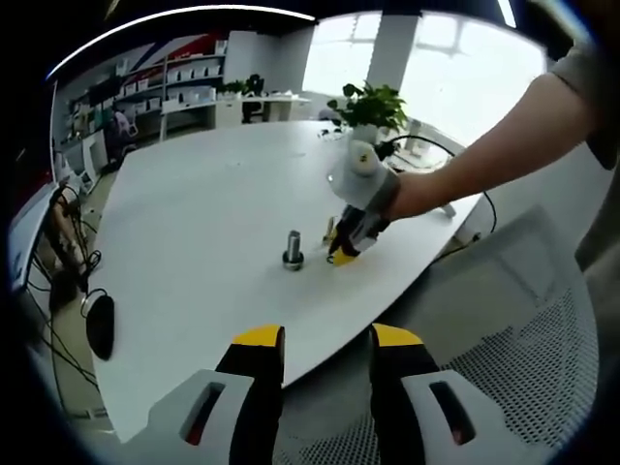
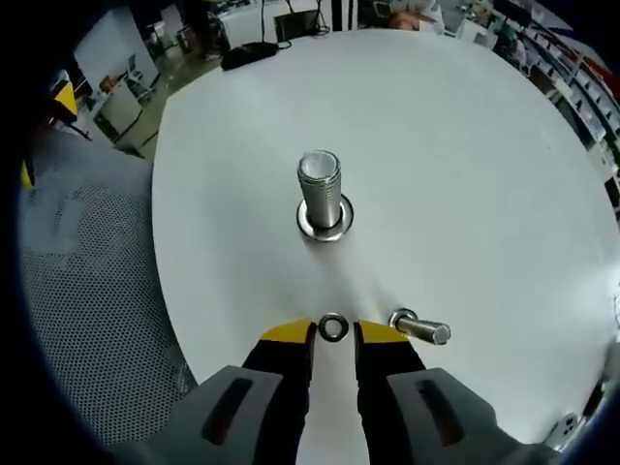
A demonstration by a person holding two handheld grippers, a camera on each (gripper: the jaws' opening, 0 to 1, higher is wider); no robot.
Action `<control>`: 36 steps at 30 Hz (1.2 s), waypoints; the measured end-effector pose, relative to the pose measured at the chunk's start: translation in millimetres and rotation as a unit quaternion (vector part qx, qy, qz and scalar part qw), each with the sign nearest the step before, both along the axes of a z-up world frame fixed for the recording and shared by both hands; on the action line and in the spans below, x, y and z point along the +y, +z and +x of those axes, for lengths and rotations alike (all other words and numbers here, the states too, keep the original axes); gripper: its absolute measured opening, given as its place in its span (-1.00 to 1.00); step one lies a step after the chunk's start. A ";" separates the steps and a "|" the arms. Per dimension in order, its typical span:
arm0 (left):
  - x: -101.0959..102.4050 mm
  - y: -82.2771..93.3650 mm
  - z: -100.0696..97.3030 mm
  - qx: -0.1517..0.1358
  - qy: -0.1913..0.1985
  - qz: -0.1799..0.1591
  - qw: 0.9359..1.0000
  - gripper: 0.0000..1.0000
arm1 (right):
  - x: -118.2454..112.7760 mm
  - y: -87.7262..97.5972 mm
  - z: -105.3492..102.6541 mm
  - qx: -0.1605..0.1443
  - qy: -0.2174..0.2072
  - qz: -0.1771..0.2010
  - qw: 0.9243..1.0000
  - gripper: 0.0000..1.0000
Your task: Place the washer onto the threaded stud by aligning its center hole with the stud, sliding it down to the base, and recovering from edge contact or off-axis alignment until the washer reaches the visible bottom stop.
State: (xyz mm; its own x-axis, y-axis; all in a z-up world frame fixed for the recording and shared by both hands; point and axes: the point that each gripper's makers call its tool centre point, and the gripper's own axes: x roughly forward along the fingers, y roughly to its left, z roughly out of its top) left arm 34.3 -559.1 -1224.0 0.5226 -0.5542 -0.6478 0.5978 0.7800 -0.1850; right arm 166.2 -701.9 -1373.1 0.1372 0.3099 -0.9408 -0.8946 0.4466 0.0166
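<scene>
White round bench (image 2: 465, 145), office shelving behind.
Upright threaded steel stud (image 2: 320, 194): stands mid-bench on flanged base, well apart from edge, giving clear overhead approach.
Small steel washer (image 2: 333, 327): between tips of right tool (image 2: 333, 334), jaws narrowly apart, low at bench, apparently closing for pickup.
Loose steel bolt (image 2: 421, 327): lying just beside, spare.
Left tool (image 1: 327, 354): jaws apart, empty, held back off bench edge.

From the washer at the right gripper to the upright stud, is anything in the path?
Nothing visible blocks it. The washer lies between the right gripper tips, and bare white table runs from there to the threaded stud. A small bolt lies on its side beside the gripper, off that line.
</scene>
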 end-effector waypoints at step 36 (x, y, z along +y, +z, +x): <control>1.1 -0.9 1.0 0.002 0.003 0.002 1.000 -0.35 | -9.1 -2.3 -11.1 0.004 0.192 -0.111 0.975 -0.70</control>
State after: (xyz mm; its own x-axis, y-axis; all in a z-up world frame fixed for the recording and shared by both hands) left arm 35.4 -558.0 -1224.9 0.5231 -0.5481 -0.6527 0.5925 0.7843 -0.1838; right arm 155.1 -711.0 -1375.4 0.0441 0.1252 -0.9912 -0.9968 0.0717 -0.0353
